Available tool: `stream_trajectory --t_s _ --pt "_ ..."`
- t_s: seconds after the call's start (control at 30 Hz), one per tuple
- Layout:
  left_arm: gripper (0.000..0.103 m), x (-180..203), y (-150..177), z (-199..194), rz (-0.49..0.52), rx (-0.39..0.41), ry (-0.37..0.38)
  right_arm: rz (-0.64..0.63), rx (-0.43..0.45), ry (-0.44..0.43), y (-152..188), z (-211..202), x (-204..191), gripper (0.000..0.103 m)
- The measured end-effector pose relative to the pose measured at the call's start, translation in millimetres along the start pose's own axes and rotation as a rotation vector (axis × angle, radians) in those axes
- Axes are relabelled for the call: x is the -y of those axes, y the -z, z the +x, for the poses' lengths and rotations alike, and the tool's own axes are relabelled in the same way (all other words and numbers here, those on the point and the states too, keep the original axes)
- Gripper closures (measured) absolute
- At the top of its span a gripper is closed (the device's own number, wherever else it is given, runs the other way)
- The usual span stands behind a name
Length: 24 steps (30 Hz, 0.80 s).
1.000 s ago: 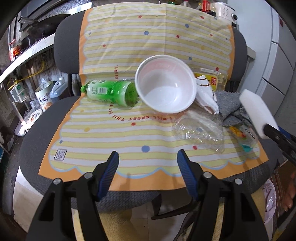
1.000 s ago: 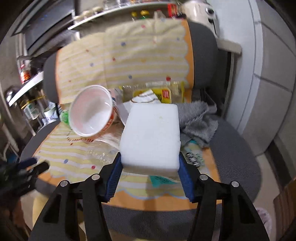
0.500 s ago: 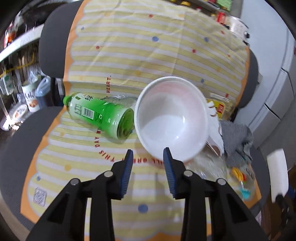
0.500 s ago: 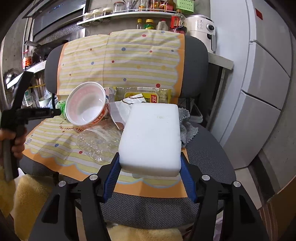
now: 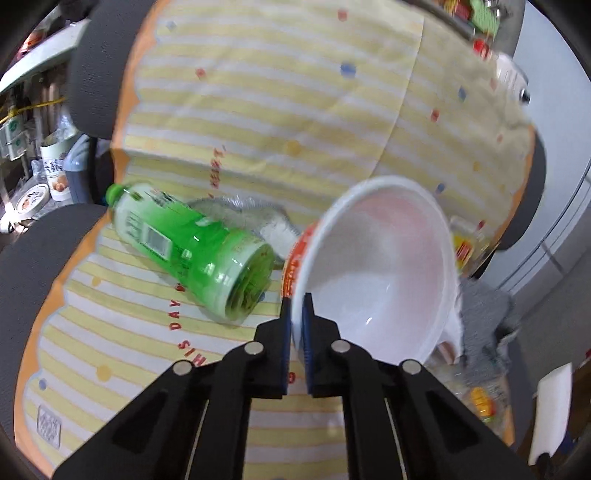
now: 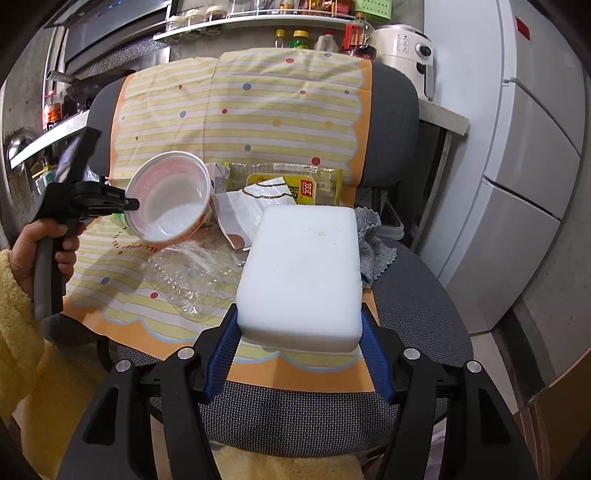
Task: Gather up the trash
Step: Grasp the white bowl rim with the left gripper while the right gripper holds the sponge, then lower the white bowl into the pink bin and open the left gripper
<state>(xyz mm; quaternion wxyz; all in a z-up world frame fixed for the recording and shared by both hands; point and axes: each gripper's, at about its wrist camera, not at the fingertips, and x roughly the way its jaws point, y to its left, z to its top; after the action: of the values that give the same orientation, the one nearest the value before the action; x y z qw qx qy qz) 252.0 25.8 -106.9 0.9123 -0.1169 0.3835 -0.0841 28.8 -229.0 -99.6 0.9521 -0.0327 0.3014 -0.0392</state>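
My left gripper (image 5: pixel 296 306) is shut on the rim of a white noodle bowl (image 5: pixel 376 273) with a red outside, which lies tilted on the striped cloth (image 5: pixel 258 122) on a chair seat. The bowl also shows in the right wrist view (image 6: pixel 170 195), with the left gripper (image 6: pixel 135 203) pinching its left rim. A green plastic bottle (image 5: pixel 192 251) lies on its side just left of the bowl. My right gripper (image 6: pixel 299 332) is shut on a white foam block (image 6: pixel 303 273), held above the seat's front edge.
A crumpled clear plastic container (image 6: pixel 192 273), a white wrapper (image 6: pixel 251 206), a yellow snack packet (image 6: pixel 295 184) and a grey rag (image 6: pixel 369 240) lie on the seat. White cabinets (image 6: pixel 524 177) stand to the right. A shelf (image 6: pixel 258 18) with bottles runs behind the chair.
My left gripper moved forward to the bowl and closed from open onto its rim. The right gripper kept holding the foam block and pulled back a little.
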Motion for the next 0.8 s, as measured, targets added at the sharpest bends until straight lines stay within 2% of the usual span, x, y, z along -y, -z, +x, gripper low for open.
stream_trajectory --t_s 0.17,0.3,0.37,0.63,0.8 --pt "0.100 14.2 18.0 -69.6 0.042 0.092 0.059 0.027 0.026 -0.030 -1.5 -15.8 0.9 0.041" --pt "0.100 40.4 53.0 -110.0 0.156 0.083 0.017 0.054 0.058 -0.034 -2.4 -35.4 3.3 0.041" --pt "0.100 53.7 73.7 -121.6 0.205 0.059 0.036 0.063 0.071 -0.021 -1.7 -46.7 6.9 0.041" --pt "0.100 114.7 138.6 -127.8 0.372 -0.034 0.176 0.128 0.097 0.082 16.0 -91.8 42.4 0.040" --pt "0.100 182.3 174.1 -115.1 0.522 -0.101 0.296 0.165 0.096 0.201 39.5 -117.0 78.8 0.040"
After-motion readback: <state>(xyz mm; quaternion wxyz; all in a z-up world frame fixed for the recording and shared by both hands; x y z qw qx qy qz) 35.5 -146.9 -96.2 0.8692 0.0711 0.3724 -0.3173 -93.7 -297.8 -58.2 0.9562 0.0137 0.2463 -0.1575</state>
